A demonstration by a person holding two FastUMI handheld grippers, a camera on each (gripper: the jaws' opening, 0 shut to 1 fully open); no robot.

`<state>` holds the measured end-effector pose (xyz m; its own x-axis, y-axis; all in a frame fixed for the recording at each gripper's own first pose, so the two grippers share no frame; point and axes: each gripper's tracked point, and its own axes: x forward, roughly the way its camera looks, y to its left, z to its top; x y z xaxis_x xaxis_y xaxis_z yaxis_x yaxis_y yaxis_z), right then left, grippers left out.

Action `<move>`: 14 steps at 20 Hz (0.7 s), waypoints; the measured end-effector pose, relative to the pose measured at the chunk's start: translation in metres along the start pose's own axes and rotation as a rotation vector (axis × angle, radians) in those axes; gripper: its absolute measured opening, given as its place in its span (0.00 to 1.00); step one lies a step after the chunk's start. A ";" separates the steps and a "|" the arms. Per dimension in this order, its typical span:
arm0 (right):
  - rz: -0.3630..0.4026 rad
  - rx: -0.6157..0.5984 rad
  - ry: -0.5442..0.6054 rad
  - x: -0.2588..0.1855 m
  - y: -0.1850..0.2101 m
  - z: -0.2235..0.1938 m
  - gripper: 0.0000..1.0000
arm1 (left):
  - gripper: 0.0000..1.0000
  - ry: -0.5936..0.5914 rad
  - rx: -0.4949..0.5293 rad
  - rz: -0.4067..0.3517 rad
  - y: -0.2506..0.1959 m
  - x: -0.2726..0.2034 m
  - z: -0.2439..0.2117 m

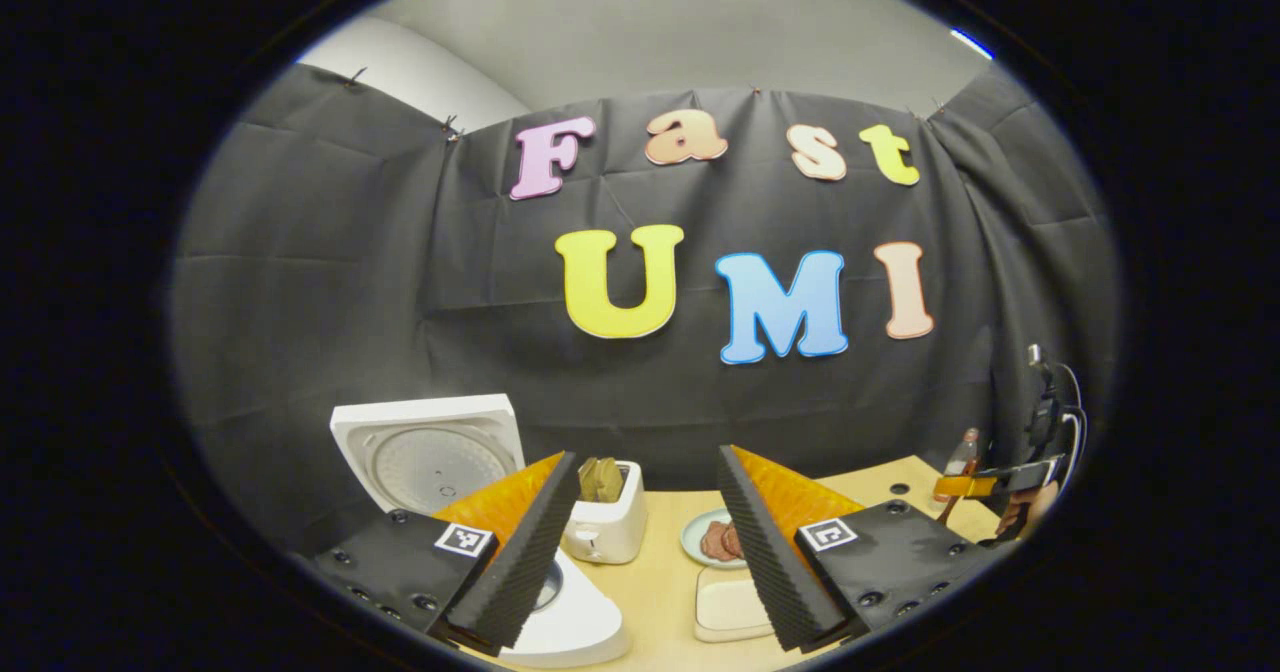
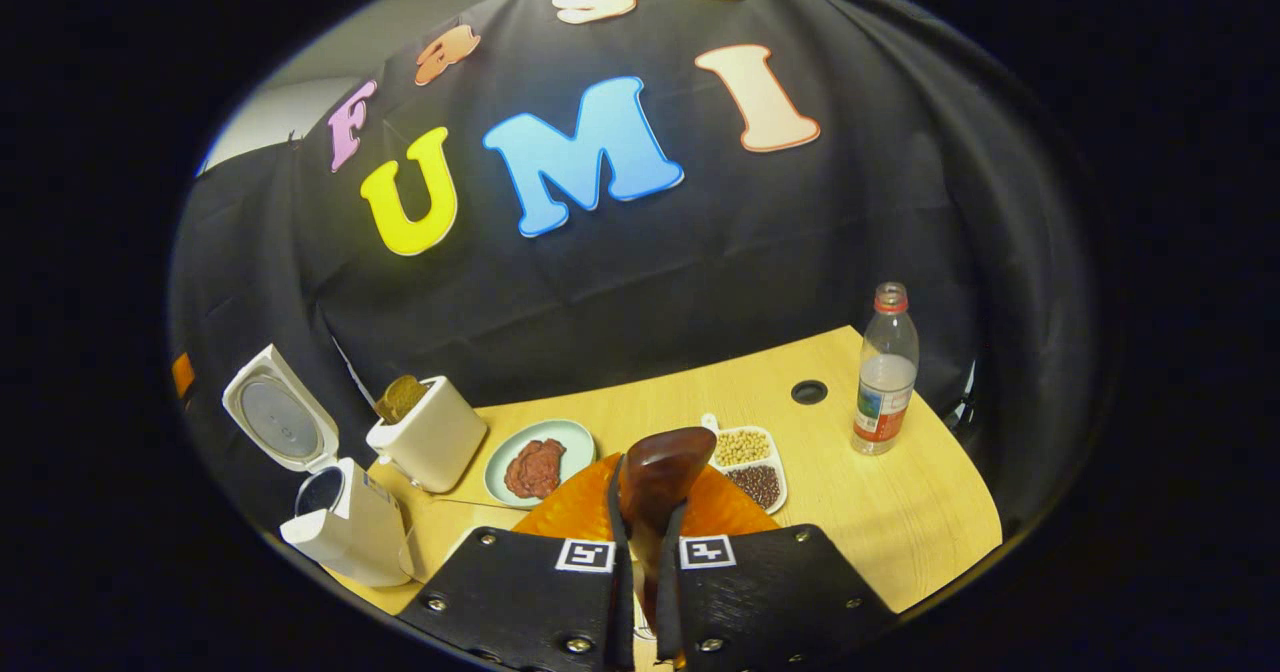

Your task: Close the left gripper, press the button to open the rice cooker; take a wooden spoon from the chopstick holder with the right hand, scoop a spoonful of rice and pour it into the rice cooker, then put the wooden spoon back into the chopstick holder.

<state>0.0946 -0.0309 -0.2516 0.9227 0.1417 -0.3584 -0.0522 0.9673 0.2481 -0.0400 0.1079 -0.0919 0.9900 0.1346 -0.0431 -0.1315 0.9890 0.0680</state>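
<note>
A pale wooden table (image 2: 900, 512) is seen low in the right gripper view, backed by black cloth. At lower left a white rice cooker (image 2: 345, 527) stands with its lid raised; beside it a white toaster (image 2: 430, 437) holds bread. A green plate (image 2: 575, 437) carries reddish food, a divided white dish (image 2: 770, 462) beans, and a clear plastic bottle (image 2: 885, 372) stands at right. The right gripper (image 2: 645, 552) is clenched on a dark wooden spoon (image 2: 660, 467). The left gripper (image 1: 645, 552) is spread apart
</note>
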 end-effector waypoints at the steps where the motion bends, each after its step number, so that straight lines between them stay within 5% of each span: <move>1: 0.001 0.003 -0.018 -0.007 0.005 0.011 0.09 | 0.92 -0.002 -0.002 -0.009 0.001 -0.001 -0.001; 7: 0.050 0.040 -0.111 -0.036 0.057 0.057 0.09 | 0.92 -0.006 -0.004 -0.050 0.009 0.001 -0.007; 14: 0.107 0.095 -0.072 -0.008 0.119 0.027 0.09 | 0.96 -0.022 -0.030 -0.100 0.017 0.001 -0.001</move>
<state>0.0917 0.0769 -0.1948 0.9390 0.2240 -0.2608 -0.1182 0.9228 0.3668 -0.0410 0.1252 -0.0913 0.9991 0.0340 -0.0263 -0.0331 0.9988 0.0350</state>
